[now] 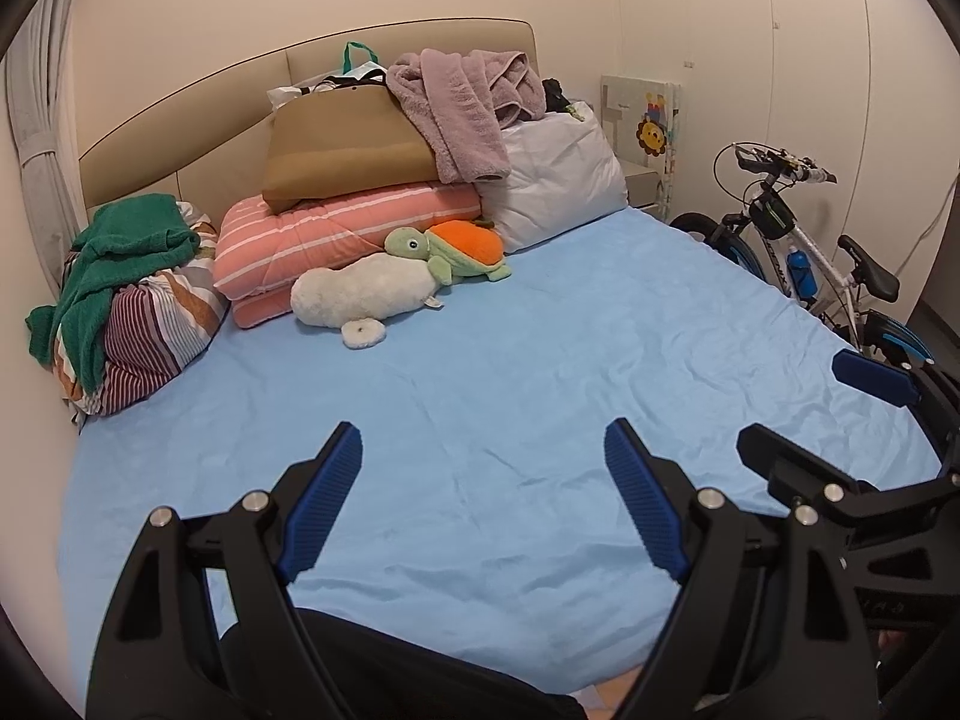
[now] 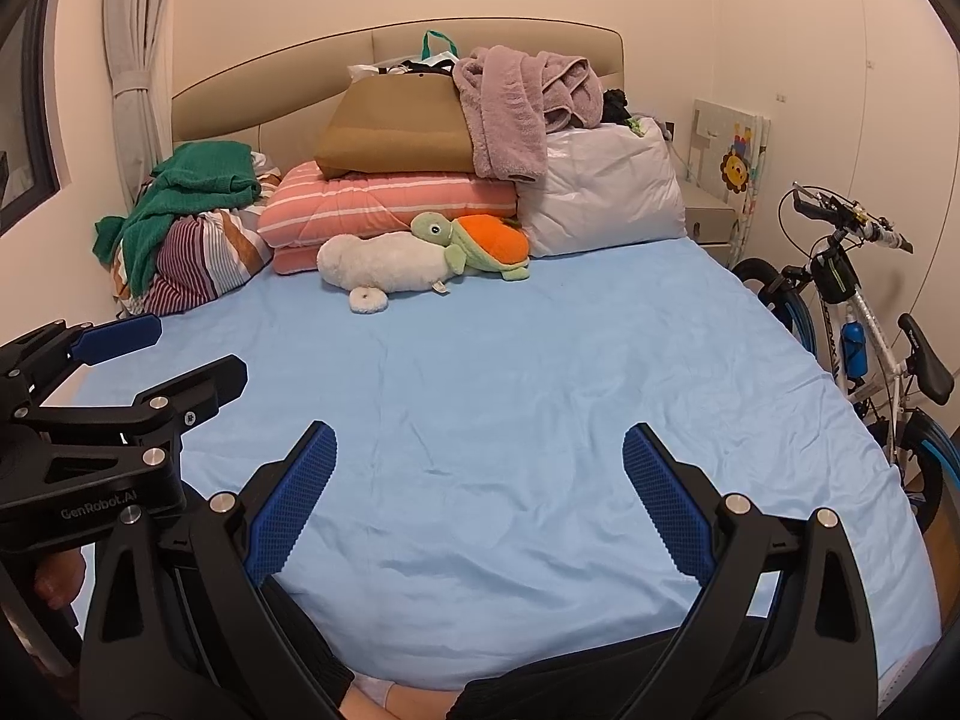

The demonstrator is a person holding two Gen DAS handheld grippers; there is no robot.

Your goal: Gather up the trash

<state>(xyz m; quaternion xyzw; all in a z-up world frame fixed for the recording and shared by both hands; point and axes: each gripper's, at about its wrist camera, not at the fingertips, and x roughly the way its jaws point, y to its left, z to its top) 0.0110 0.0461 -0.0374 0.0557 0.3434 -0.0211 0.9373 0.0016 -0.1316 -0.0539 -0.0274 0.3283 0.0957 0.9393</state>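
Both your left tongs (image 1: pixel 483 495) and right tongs (image 2: pixel 480 498) hang wide open and empty over the bed (image 1: pixel 540 360); no trash shows yet, so expect light, crushable scraps and pinch them mid-body

Bed sheet (image 1: pixel 540 372) plain light blue. Headboard (image 1: pixel 252 84) beige. Quilt (image 1: pixel 336 240) salmon pink with white stripes. Bag (image 1: pixel 348 144) on it tan brown, with a green handle (image 1: pixel 359 55) behind. Towel (image 1: pixel 456 108) mauve. Pillow (image 1: pixel 558 180) white. Green towel (image 1: pixel 114 264) dark green, over a bundle (image 1: pixel 156 330) striped maroon, white, orange and grey. Plush seal (image 1: pixel 360 297) cream white. Plush turtle (image 1: pixel 450 252) pale green with orange shell. Bicycle (image 1: pixel 822 264) white frame, black saddle, blue bottle, blue wheel trim. Mat (image 1: pixel 648 120) against the wall pale with a yellow lion print. Curtain (image 2: pixel 135 60) off-white. Both grippers black with blue ribbed pads (image 1: pixel 327 498) (image 2: pixel 666 498).
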